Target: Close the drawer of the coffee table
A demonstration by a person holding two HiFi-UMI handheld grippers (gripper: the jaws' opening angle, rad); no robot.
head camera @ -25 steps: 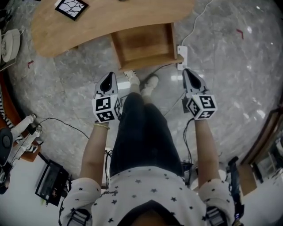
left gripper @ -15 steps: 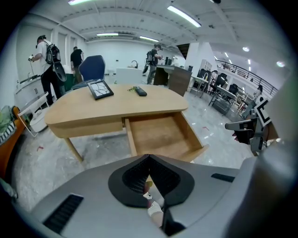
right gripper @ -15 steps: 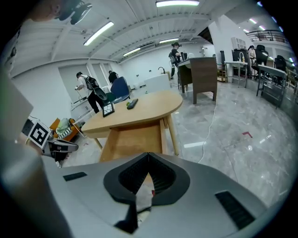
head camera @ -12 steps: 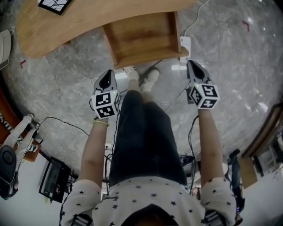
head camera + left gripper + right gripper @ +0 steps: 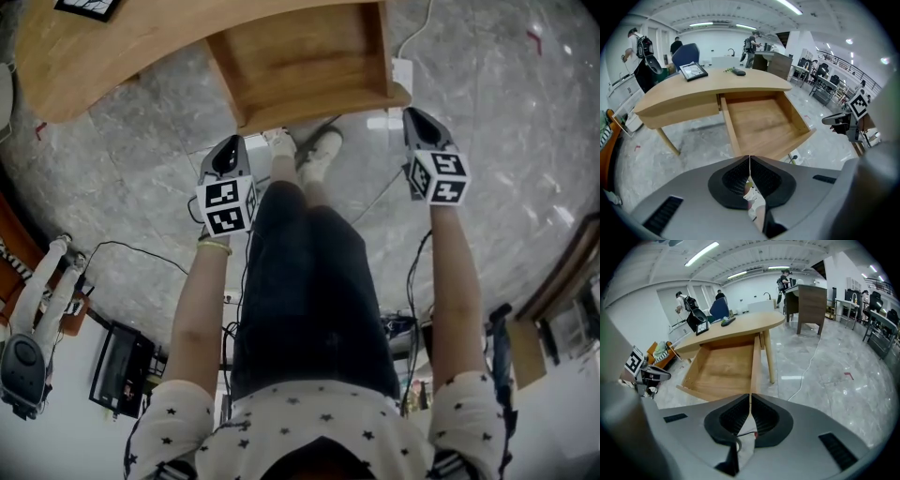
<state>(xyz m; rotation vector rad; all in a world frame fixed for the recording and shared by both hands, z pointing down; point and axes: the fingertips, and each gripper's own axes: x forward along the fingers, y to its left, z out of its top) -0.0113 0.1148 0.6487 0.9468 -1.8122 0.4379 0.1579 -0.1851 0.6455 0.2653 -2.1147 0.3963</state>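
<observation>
Drawer (image 5: 764,123) pulled out at centre frame
Left gripper (image 5: 750,158) at lower centre, jaw tips pressed together; the coffee table (image 5: 670,93) top spans the upper left.

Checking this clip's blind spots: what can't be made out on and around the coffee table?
Curved light-wood coffee table: far side cut off by the head view's top edge.
Black-framed patterned board: mostly cut off there too.
Small dark object on the tabletop: too small to identify, left gripper view.

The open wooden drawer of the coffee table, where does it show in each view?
Head view: open wooden drawer, top centre, beyond the white shoes.
Left gripper view: drawer, centre of frame.
Right gripper view: drawer, left of centre.
Shared landmark: curved wooden tabletop behind it.
</observation>
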